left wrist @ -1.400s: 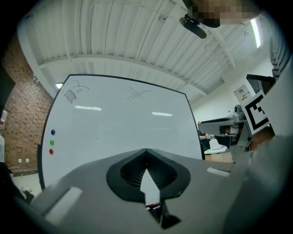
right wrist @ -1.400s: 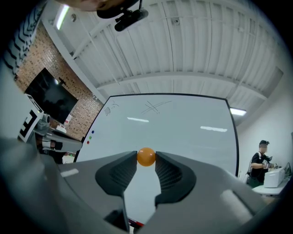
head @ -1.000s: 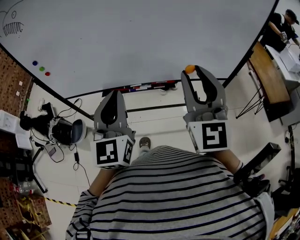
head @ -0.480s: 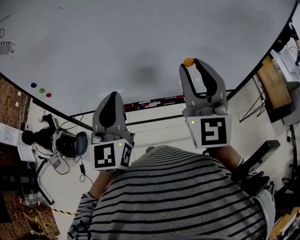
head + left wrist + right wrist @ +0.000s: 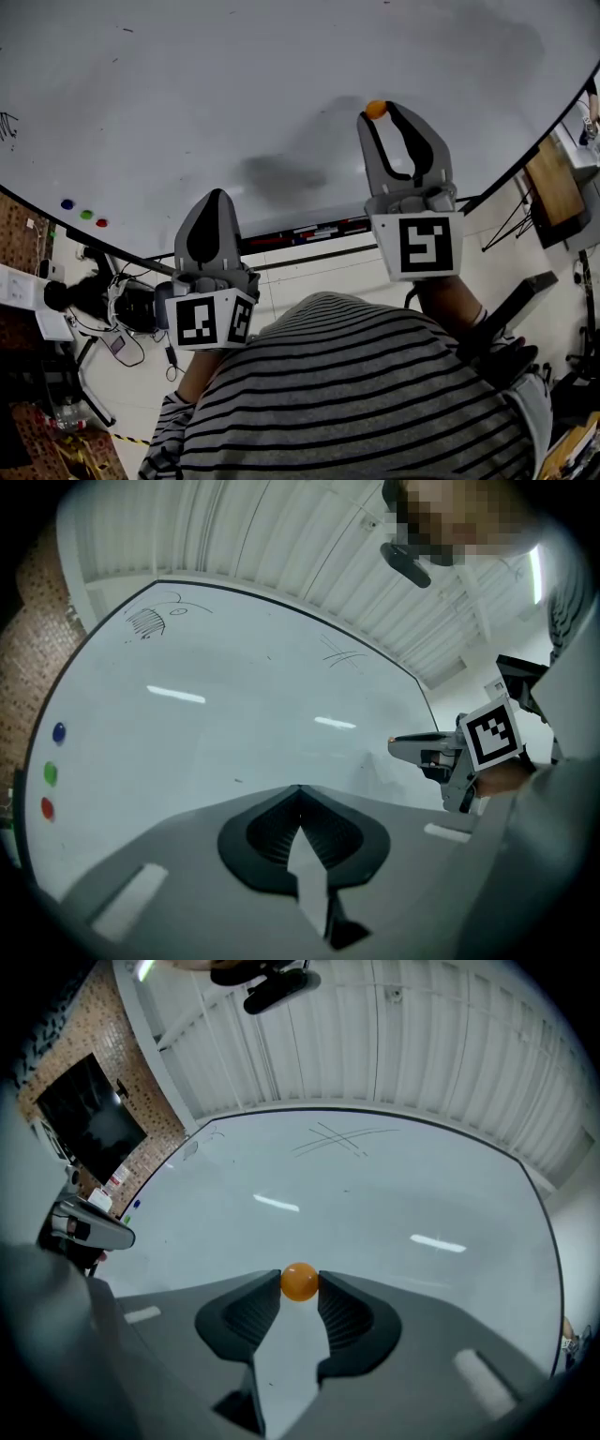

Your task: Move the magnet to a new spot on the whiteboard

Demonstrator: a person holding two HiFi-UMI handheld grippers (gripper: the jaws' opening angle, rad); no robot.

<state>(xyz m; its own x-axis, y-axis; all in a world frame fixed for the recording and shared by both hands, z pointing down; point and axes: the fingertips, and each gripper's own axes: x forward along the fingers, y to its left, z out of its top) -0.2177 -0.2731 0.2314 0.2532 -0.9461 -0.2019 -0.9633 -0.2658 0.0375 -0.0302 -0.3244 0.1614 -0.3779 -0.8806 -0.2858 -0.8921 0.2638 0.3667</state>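
1. The orange magnet (image 5: 300, 1282) is pinched at the tips of the right tongs (image 5: 380, 112), close to the whiteboard (image 5: 234, 84) toward 2 o'clock, presumably for placing at a fresh spot.
2. The right tongs are clamped narrowly on the magnet; the left tongs (image 5: 300, 794) are pressed together, empty.

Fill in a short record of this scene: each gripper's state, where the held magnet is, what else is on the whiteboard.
Right gripper: shut on the orange magnet
Left gripper: shut, nothing between its jaws
Magnet position: held before the whiteboard, toward its right; contact cannot be told
Also on whiteboard: blue magnet, green magnet, red magnet near its left edge
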